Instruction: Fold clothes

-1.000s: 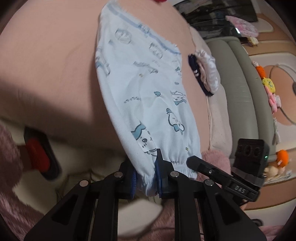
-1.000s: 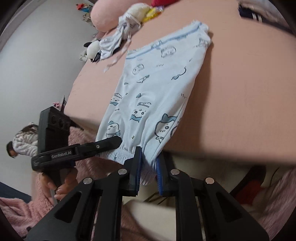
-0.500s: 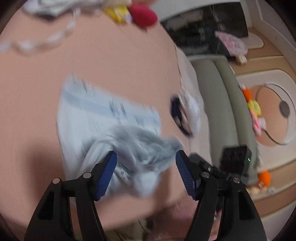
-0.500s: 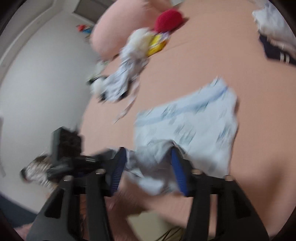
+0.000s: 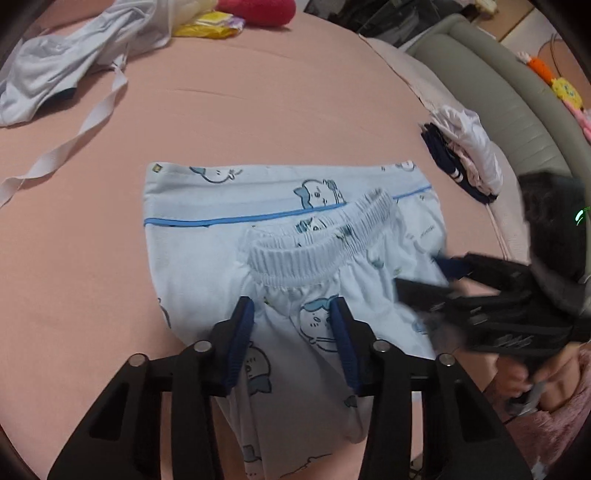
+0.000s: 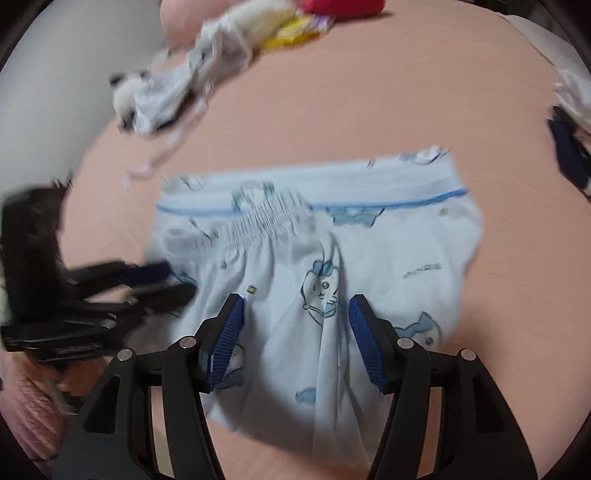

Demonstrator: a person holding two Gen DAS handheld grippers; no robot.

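Light blue pants with cartoon prints [image 5: 288, 236] lie on the pink bed [image 5: 258, 110], folded so the elastic cuffs [image 5: 314, 251] rest near the blue-striped waistband. They also show in the right wrist view [image 6: 325, 258]. My left gripper [image 5: 293, 321] is open and empty above the fold. My right gripper [image 6: 295, 317] is open and empty above the same fold; it shows blurred in the left wrist view [image 5: 480, 295]. The left gripper shows at the left of the right wrist view [image 6: 92, 295].
A crumpled white garment with straps [image 5: 66, 66], a yellow packet [image 5: 210, 27] and a red plush [image 5: 258, 11] lie at the far side. A folded stack of dark and white clothes [image 5: 461, 155] sits at right. A grey sofa [image 5: 517, 92] stands beyond.
Both grippers carried the pants' cuffs up over the bed toward the waistband, opened and let go. The pants now lie folded in half.
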